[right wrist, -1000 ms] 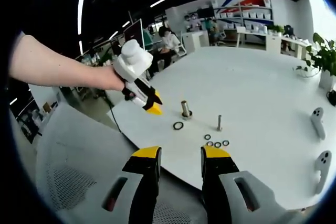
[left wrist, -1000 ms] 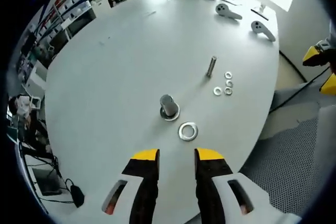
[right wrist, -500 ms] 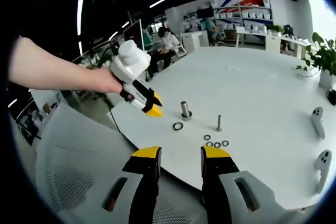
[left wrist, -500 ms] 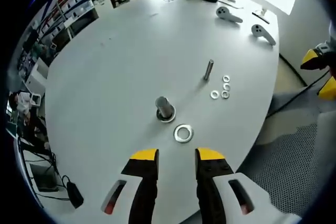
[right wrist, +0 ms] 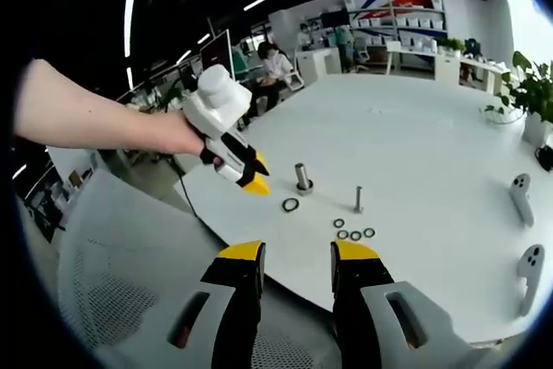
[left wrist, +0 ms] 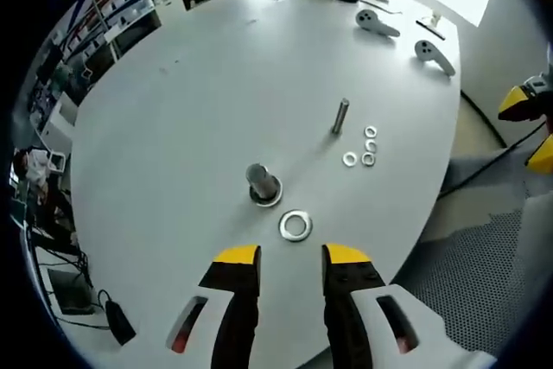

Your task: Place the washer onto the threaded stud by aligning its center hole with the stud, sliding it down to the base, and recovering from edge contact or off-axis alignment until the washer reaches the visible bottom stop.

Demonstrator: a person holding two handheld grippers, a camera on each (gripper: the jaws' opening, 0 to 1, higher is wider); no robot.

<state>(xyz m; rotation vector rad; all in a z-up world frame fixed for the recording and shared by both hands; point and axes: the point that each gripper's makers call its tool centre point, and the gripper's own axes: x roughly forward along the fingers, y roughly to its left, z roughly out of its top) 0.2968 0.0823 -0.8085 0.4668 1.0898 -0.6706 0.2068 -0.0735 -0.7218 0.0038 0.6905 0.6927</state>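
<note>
Since the washer (left wrist: 295, 225) lies flat on the desk (left wrist: 173, 127) just ahead of the open, empty left tongs (left wrist: 291, 255), beside the stud (left wrist: 260, 183), nothing is done; right tongs (right wrist: 296, 252) open, well back.

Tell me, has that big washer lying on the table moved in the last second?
No. The large washer keeps the same spot beside the thick stud in the left gripper view; both slide together in the picture because the camera moved.
</note>
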